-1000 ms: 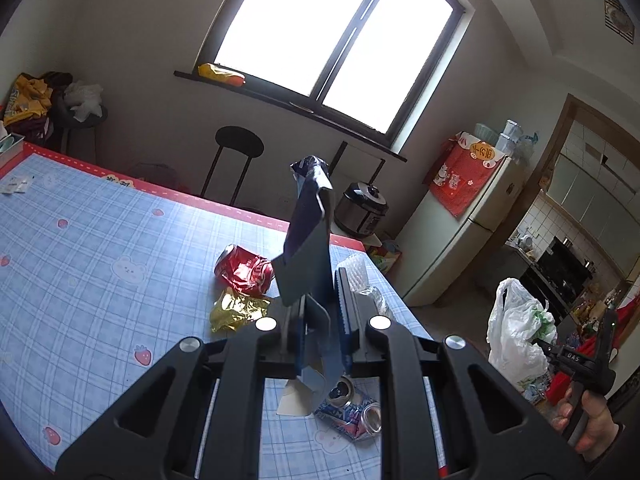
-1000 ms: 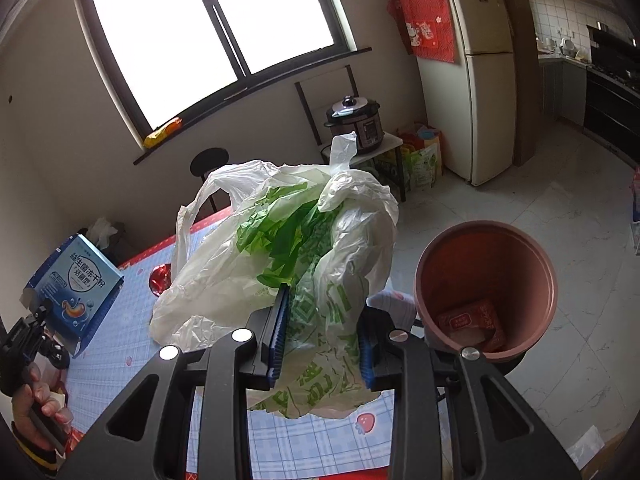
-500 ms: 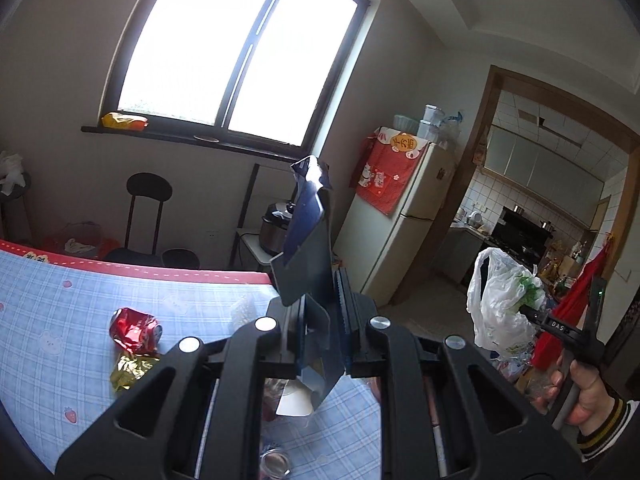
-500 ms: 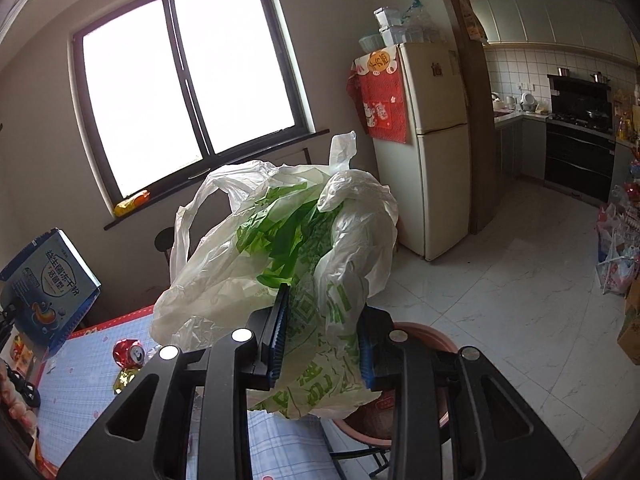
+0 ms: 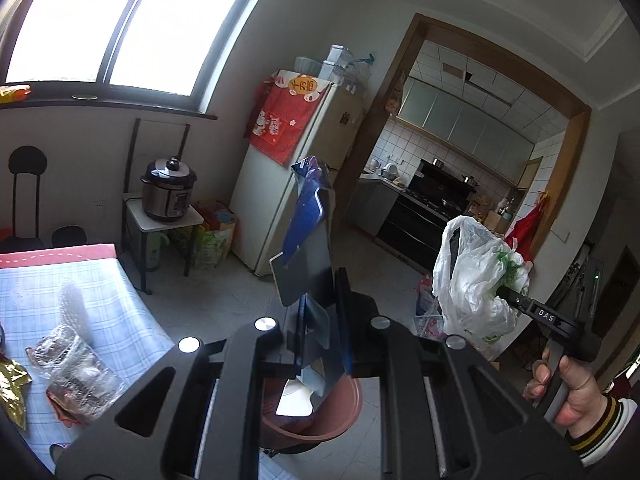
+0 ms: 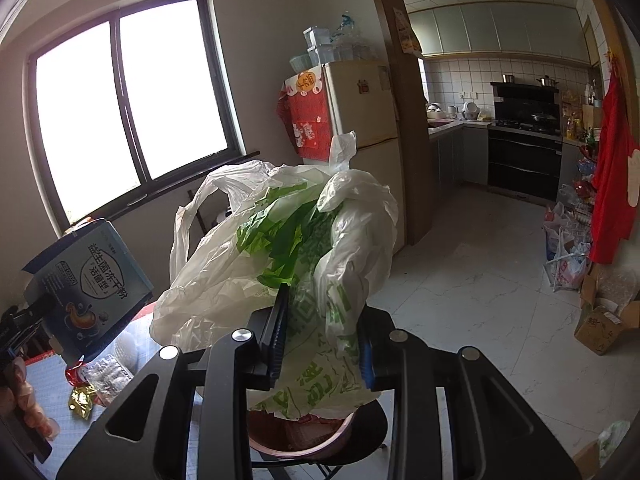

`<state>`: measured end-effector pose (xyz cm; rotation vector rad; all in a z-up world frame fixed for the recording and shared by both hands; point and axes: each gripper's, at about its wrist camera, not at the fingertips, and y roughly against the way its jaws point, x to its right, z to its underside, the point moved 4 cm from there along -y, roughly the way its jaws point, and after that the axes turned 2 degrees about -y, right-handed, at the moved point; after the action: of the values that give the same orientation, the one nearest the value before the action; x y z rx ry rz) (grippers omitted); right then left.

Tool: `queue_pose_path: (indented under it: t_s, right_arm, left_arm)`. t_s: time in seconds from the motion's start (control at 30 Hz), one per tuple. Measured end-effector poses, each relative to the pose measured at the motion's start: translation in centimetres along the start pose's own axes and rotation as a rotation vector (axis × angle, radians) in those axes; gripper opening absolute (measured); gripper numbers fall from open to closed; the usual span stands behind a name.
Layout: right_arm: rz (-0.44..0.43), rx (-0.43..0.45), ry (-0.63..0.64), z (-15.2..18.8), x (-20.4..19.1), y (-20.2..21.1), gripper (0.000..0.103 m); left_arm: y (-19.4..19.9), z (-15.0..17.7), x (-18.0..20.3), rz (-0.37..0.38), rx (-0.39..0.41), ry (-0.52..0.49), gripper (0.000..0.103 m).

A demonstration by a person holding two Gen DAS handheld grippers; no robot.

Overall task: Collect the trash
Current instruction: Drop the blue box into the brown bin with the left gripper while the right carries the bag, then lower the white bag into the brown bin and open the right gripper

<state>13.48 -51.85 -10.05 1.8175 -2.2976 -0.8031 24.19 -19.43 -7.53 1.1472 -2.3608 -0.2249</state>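
Note:
My left gripper [image 5: 318,320] is shut on a flattened blue carton [image 5: 308,236] that stands up between its fingers. Right below it is the open brown bin [image 5: 340,412]. In the right wrist view my right gripper [image 6: 320,320] is shut on a crumpled white and green plastic bag [image 6: 280,248], held over the same bin [image 6: 340,428]. The blue carton [image 6: 92,284] shows at the left there. The bag [image 5: 472,280] hangs at the right of the left wrist view, with a hand on the gripper's handle.
The table with the blue checked cloth [image 5: 100,300] lies to the left, bearing clear plastic packaging [image 5: 76,364], a gold wrapper [image 6: 82,400] and a red can [image 6: 74,374]. A fridge [image 5: 288,184] and a pressure cooker [image 5: 168,192] stand behind. Bags and cardboard boxes [image 6: 600,320] line the floor.
Both grippers have swung right, away from the table top and over the brown bin. The carton and the bag have stayed in their grips.

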Motion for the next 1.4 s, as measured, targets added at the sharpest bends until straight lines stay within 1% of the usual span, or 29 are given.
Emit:
queue_pose_path:
  t_s: [0.07,0.2,0.23,0.27,0.3,0.33,0.43,0.5,0.53,0.57,0.73,0.83,0.97,1.13,1.2,1.23,1.33,1.4]
  right_arm:
    - [0.024,0.004,-0.011,0.0,1.6,0.3,0.029]
    - [0.064,-0.004,-0.028,0.3,4.5,0.4,0.029]
    - [0.071,-0.008,-0.032,0.5,5.2,0.6,0.029]
    - [0.075,-0.011,-0.038,0.7,5.7,0.5,0.029]
    - [0.078,-0.015,-0.044,1.0,6.1,0.6,0.029]
    - [0.080,-0.017,-0.050,0.9,6.5,0.4,0.029]
    - [0.080,-0.014,-0.055,0.9,6.9,0.1,0.029]
    - [0.076,-0.011,-0.054,1.1,6.4,-0.2,0.029]
    - [0.072,-0.009,-0.053,1.4,5.8,0.1,0.029]
    - [0.068,-0.007,-0.053,1.4,5.4,0.0,0.029]
    - [0.051,-0.012,-0.026,1.1,3.6,-1.5,0.029]
    - [0.040,-0.035,0.010,1.2,1.7,-3.3,0.029]
    - [0.018,-0.077,0.071,1.8,-1.6,-6.0,0.029]
    - [-0.001,-0.125,0.153,2.6,-5.6,-9.6,0.029]
    - [-0.013,-0.150,0.177,3.1,-7.1,-10.9,0.033]
    - [-0.018,-0.159,0.188,3.2,-7.7,-11.5,0.033]
    - [-0.030,-0.174,0.210,3.4,-9.6,-13.0,0.038]
    - [-0.043,-0.181,0.209,3.3,-10.6,-13.8,0.047]
  left_arm:
    - [-2.5,0.5,1.1,0.022,-0.025,-0.006,0.017]
    - [-7.2,1.1,2.5,0.035,-0.069,-0.037,0.019]
    - [-8.1,1.1,2.9,0.038,-0.073,-0.048,0.027]
    - [-8.9,1.1,3.1,0.049,-0.069,-0.055,0.030]
    - [-9.5,1.0,3.4,0.065,-0.059,-0.059,0.048]
    - [-9.9,0.8,3.5,0.065,-0.048,-0.059,0.071]
    - [-9.4,0.0,3.8,0.041,-0.005,-0.058,0.084]
    - [-8.4,-0.5,3.8,0.027,0.009,-0.067,0.087]
    - [-7.8,-0.7,3.6,0.010,0.013,-0.081,0.093]
    - [-7.0,-0.7,3.4,-0.012,0.022,-0.094,0.095]
    - [-2.3,-1.3,1.3,-0.109,0.056,-0.130,0.097]
    - [0.3,-1.3,-0.7,-0.182,0.056,-0.131,0.097]
    - [3.7,-0.9,-3.9,-0.287,0.048,-0.099,0.097]
    - [8.5,-0.3,-8.1,-0.427,0.051,-0.036,0.097]
    - [10.3,0.0,-9.7,-0.482,0.055,-0.009,0.097]
    - [11.4,0.2,-10.4,-0.505,0.058,0.003,0.097]
    - [13.8,0.5,-12.4,-0.565,0.066,0.038,0.097]
    - [15.2,0.6,-13.4,-0.596,0.071,0.055,0.097]
